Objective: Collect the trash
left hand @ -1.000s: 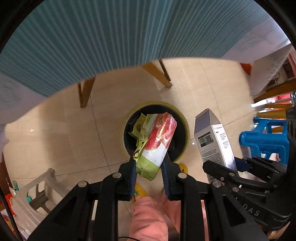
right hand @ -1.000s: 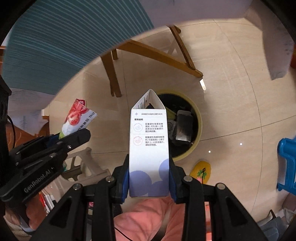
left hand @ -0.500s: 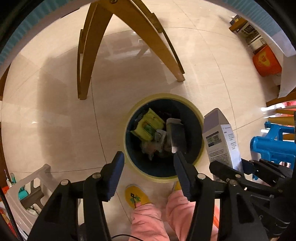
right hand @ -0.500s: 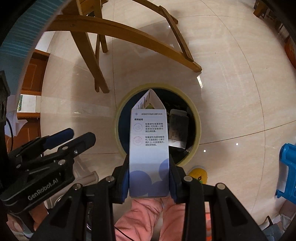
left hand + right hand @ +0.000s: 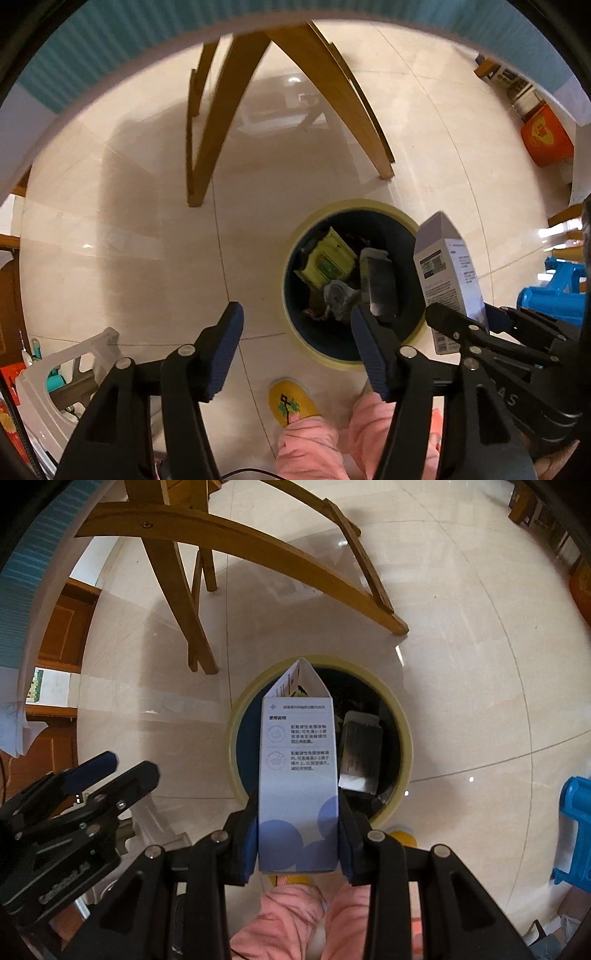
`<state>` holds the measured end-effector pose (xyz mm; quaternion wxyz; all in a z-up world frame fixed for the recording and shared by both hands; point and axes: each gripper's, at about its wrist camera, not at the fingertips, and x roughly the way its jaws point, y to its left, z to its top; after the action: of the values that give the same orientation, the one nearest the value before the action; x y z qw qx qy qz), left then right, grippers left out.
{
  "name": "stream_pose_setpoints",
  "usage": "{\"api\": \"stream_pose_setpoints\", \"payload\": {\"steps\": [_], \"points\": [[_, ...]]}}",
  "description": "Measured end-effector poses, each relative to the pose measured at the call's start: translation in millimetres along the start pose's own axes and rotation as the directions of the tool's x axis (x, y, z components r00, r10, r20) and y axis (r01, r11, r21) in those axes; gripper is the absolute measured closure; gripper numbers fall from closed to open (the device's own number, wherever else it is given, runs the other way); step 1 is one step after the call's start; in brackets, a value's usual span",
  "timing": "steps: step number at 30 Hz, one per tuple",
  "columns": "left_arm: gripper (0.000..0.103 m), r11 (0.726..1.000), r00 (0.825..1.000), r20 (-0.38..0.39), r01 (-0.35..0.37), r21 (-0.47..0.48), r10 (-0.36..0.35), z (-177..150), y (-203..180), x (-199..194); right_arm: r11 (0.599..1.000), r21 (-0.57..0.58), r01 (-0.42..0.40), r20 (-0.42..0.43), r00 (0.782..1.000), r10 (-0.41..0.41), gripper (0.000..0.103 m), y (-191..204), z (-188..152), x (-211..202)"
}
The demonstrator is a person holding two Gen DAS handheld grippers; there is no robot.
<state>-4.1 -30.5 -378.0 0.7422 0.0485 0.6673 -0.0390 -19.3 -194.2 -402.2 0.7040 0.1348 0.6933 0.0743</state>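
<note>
Pale floor tiles fill the left wrist view, where the left gripper (image 5: 295, 347), jaws just spread and empty, hangs beside the bin (image 5: 406, 225) holding wrappers (image 5: 328, 258). Right wrist view: the right gripper (image 5: 298, 843) clamps a carton (image 5: 298, 768) above the bin's near rim.

bin (image 5: 314, 354) mouth open above | wooden legs (image 5: 207, 122) behind | stool (image 5: 546, 295) right | floor (image 5: 110, 240) left bare
</note>
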Motion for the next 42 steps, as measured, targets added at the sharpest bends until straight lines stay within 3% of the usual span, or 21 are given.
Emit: {"api": "stream_pose_setpoints", "payload": {"steps": [2, 6, 18, 25, 35, 42], "points": [[0.035, 1.0, 1.0, 0.016, -0.003, -0.007, 0.003, 0.8, 4.7, -4.4, 1.0, 0.0, 0.0, 0.002, 1.0, 0.0, 0.065, 0.1, 2.3, 4.4], [0.028, 1.0, 0.999, 0.031, -0.016, -0.013, 0.016, 0.7, 10.5, -8.6, 1.0, -0.018, 0.003, 0.021, 1.0, -0.003, 0.035, 4.0, 4.5, 7.5], [0.026, 1.0, 0.997, 0.07, -0.019, -0.01, 0.02, -1.3, 17.0, -30.5, 0.999, -0.031, 0.013, 0.109, 0.994, -0.009, 0.034, 19.4, 1.9, -10.1], [0.026, 1.0, 0.994, 0.107, -0.011, -0.013, 0.013, 1.6, 19.4, -75.8, 1.0, -0.005, 0.017, 0.154, 0.988, -0.016, 0.034, 27.5, -3.5, -46.0], [0.026, 1.0, 0.984, 0.18, -0.01, -0.024, 0.014, 14.0, 18.0, -174.7, 1.0, -0.005, 0.015, 0.25, 0.968, -0.013, 0.034, 49.2, -3.4, -146.7], [0.026, 0.999, 0.962, 0.271, -0.017, -0.034, 0.026, 20.6, 18.7, -266.5, 0.999, -0.037, 0.005, 0.304, 0.953, 0.007, 0.034, 72.7, -0.8, -237.5]]}}
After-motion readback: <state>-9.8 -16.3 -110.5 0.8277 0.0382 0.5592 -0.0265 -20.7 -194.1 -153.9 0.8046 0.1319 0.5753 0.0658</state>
